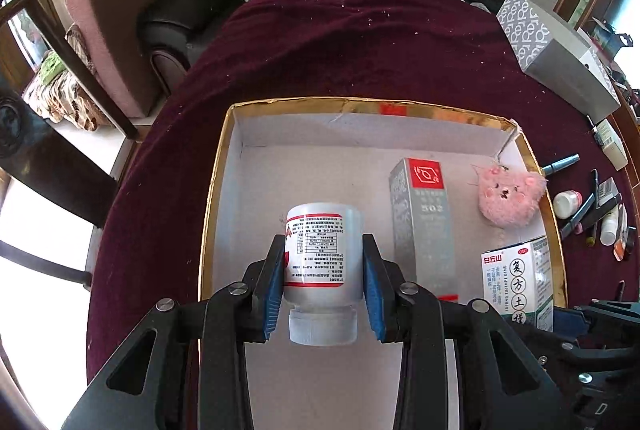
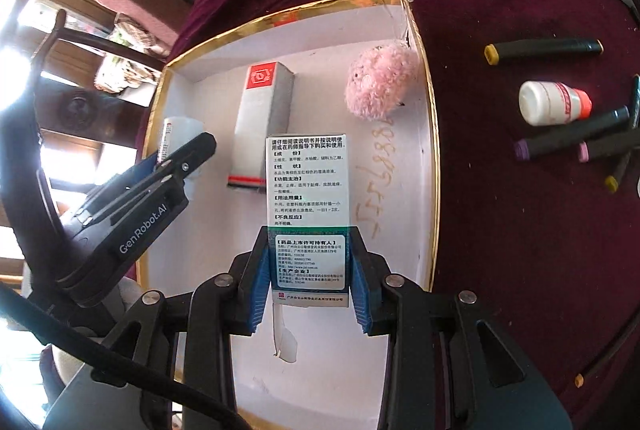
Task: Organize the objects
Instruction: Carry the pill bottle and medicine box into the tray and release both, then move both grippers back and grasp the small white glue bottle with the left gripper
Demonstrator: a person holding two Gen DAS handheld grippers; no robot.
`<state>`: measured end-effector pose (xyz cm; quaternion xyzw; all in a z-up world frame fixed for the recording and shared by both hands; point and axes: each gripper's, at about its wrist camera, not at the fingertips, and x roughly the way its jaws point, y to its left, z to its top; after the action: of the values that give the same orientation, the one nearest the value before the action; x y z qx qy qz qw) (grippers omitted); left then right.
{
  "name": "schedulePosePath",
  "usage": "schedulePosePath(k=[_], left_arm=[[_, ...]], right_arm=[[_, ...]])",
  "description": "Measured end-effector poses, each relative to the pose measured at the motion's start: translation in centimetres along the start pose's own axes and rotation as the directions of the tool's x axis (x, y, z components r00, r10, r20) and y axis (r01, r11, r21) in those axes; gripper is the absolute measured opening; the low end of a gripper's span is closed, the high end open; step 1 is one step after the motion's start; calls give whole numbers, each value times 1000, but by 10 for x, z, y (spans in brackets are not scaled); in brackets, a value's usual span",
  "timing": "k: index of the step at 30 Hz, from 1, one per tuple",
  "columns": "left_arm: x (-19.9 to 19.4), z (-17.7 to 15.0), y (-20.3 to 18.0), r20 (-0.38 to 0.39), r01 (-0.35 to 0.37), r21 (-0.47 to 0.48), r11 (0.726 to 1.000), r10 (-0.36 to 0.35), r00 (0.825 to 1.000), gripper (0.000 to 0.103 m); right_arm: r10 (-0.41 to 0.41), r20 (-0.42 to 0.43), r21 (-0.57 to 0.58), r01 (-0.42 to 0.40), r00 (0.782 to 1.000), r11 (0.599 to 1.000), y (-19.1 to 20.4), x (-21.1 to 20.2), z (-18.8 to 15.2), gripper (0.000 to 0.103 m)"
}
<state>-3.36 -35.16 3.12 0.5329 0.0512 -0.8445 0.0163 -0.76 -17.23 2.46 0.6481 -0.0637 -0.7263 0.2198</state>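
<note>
- The left gripper (image 1: 323,280) is clamping the white bottle (image 1: 322,254) over the gold-rimmed tray (image 1: 216,186).
- The right gripper (image 2: 309,278) is pinching the medicine box (image 2: 307,206) there too.
- Both are crowding close; releasing carelessly, they're risking toppling the grey carton (image 2: 262,118).

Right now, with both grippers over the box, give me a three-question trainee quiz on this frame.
1. True or false: the pink plush toy lies inside the gold-edged box.
2. Multiple choice: the left gripper is shut on (A) a marker, (B) the white bottle, (C) a tissue box.
3. Fill in: the right gripper is shut on the ____.

Key:
1. True.
2. B; its cap points toward the camera.
3. Medicine carton, white and green with printed text.
</note>
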Motion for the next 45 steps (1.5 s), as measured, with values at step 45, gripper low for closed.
schedulePosePath(k=[45], left_arm=[[-74,-4,-103,58,77,91,993,-83,995,47]], right_arm=[[-109,224,259,49,968,965,-155,-134,-74,57]])
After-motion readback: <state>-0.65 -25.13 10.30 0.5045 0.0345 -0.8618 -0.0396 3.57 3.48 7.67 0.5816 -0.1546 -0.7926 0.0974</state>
